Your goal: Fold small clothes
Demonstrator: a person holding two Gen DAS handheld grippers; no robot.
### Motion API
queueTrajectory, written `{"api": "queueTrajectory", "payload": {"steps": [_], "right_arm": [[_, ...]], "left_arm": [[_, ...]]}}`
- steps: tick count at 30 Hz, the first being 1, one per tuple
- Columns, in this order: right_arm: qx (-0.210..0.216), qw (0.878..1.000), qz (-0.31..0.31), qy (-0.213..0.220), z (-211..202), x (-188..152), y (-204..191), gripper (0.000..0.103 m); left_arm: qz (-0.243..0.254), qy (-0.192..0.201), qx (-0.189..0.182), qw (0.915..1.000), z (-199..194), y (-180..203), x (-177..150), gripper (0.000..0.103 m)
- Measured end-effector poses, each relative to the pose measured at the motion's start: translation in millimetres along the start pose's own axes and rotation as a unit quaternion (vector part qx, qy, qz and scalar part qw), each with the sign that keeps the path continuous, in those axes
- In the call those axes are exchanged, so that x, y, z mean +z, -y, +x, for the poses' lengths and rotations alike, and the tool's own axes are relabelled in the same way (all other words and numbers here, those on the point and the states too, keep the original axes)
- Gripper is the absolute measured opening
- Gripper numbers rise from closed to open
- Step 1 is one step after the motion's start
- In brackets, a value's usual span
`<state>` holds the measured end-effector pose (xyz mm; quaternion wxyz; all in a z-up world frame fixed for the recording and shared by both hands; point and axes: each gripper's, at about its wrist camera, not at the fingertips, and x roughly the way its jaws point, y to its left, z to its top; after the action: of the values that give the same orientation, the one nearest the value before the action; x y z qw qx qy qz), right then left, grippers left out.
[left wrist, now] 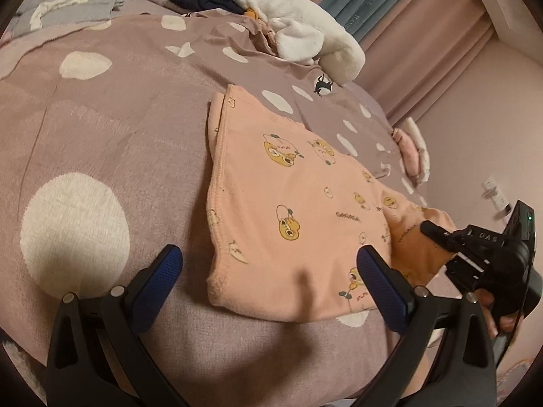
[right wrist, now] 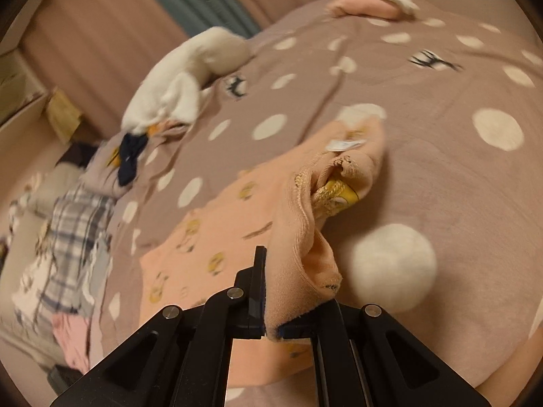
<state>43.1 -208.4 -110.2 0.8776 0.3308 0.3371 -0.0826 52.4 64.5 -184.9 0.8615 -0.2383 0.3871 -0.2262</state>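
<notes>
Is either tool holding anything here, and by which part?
Right tool is shut on the peach cartoon-print garment, pinching a bunched edge at its near-right corner. Left tool is open, holding nothing.

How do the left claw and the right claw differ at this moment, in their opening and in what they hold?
The left claw is open, its blue pads wide apart, while the right claw is shut. The left claw holds nothing and hovers over the peach garment; the right claw pinches that garment's edge and lifts it off the dotted bedcover. Both are black and point down toward the same garment.
</notes>
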Motion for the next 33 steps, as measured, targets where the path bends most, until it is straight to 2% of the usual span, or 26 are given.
{"api": "queueTrajectory", "payload": {"steps": [3, 7, 12, 15, 17, 20, 24, 29, 33], "right_arm": [[0.014, 0.999, -0.035, -0.009, 5.9, -3.6, -19.8, 0.004], [0.029, 0.998, -0.051, -0.02, 15.2, -4.6, -37.8, 0.004], [0.052, 0.996, -0.073, -0.03, 21.8, -9.2, -58.4, 0.004], [0.071, 0.992, -0.106, -0.023, 19.2, -13.2, -76.9, 0.004], [0.086, 0.987, -0.132, -0.026, 20.8, -15.4, -91.3, 0.004], [0.111, 0.979, -0.162, -0.057, 35.4, -22.6, -110.9, 0.005], [0.114, 0.964, -0.224, -0.084, 52.8, -42.9, -135.2, 0.005], [0.169, 0.944, -0.253, -0.131, 60.2, -62.6, -146.5, 0.004], [0.135, 0.929, -0.32, -0.128, 58.4, -82.8, -158.3, 0.004]], "left_arm": [[-0.023, 0.003, -0.024, 0.9994, -6.4, -8.1, 2.8, 0.102], [-0.051, 0.015, -0.041, 0.9978, -16.9, -17.2, 6.1, 0.102], [-0.071, 0.035, -0.037, 0.9962, -33.4, -30.7, 11.1, 0.102], [-0.095, 0.044, -0.038, 0.9938, -41.2, -43.5, 14.1, 0.102], [-0.104, 0.05, -0.039, 0.9925, -48.2, -49.9, 14.8, 0.102], [-0.105, 0.072, -0.019, 0.9918, -62.5, -57.5, 14.2, 0.102], [-0.124, 0.077, -0.014, 0.9892, -70.1, -73.0, 13.0, 0.102], [-0.128, 0.079, -0.017, 0.9884, -78.4, -80.4, 11.2, 0.102], [-0.122, 0.079, -0.005, 0.9894, -76.6, -78.3, 10.8, 0.102]]}}
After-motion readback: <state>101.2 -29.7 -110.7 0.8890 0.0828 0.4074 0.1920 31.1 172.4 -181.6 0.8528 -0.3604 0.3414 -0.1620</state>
